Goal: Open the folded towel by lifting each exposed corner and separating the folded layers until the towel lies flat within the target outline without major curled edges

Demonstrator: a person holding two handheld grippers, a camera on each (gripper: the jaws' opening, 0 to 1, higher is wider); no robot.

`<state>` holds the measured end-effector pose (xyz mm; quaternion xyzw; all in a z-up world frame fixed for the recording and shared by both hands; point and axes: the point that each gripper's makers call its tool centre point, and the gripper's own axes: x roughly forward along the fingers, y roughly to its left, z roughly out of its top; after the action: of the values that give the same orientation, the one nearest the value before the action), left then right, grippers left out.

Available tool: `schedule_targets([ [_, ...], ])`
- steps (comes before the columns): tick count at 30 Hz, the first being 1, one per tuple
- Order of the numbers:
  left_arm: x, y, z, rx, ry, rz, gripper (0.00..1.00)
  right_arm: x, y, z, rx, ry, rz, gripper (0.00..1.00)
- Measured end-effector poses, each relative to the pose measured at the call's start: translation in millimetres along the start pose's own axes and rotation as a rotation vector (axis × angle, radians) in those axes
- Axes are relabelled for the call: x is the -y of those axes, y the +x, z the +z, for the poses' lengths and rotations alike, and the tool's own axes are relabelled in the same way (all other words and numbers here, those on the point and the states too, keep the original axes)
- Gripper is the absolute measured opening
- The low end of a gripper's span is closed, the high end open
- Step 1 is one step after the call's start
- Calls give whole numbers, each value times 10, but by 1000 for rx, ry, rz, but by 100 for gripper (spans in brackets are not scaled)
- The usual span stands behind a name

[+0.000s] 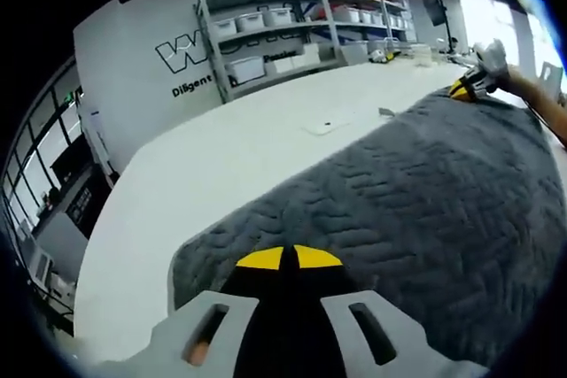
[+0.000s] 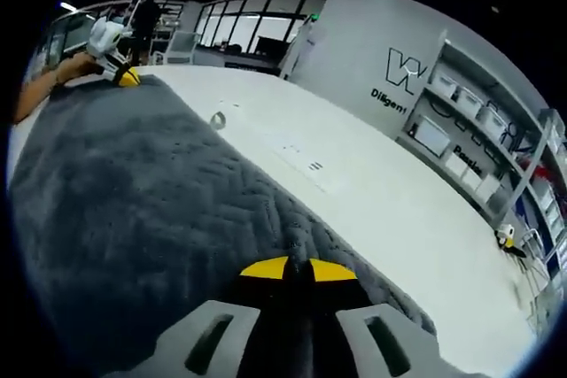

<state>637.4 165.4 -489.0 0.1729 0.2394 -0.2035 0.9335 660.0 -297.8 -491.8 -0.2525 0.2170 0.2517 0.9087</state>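
The towel (image 1: 416,192) is dark grey and plush, with a quilted wavy chevron pattern pressed into its pile. It lies spread out over the white table (image 1: 221,157), its edge running from about 7 o'clock up toward 1 o'clock in the left gripper view. In the right gripper view it covers the 9 o'clock side.

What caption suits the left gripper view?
Left gripper shut on grey towel edge; right gripper at far corner, white table.

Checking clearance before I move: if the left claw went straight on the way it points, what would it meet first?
Likely the grey towel itself; the left claw is shut on its edge. Depth is unclear.
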Motion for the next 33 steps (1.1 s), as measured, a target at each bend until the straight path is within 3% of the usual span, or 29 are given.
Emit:
schedule_targets([
  [4,-14,4,-5,10,-48,-19,1,17,14,-8,23,51,3,1],
  [6,-23,6,-11,16,-108,-37,1,6,3,-15,33,130,10,1],
  [10,-15,8,-13,22,-112,-38,1,20,11,-18,43,130,15,1],
  [14,12,23,11,41,-32,-24,3,24,23,-4,32,78,3,2],
  [18,-20,5,32,56,-36,-13,17,20,16,11,18,50,-4,7],
  [21,43,-86,158,98,-20,-41,28,72,-31,29,6,34,-37,23],
  [25,138,-281,365,152,10,-58,32,43,-193,27,-16,76,-41,43],
  [29,207,-476,473,179,27,-75,43,-16,-322,39,-9,104,-27,71],
  [33,256,-654,532,225,11,-90,58,-96,-480,-6,-22,128,3,85],
])
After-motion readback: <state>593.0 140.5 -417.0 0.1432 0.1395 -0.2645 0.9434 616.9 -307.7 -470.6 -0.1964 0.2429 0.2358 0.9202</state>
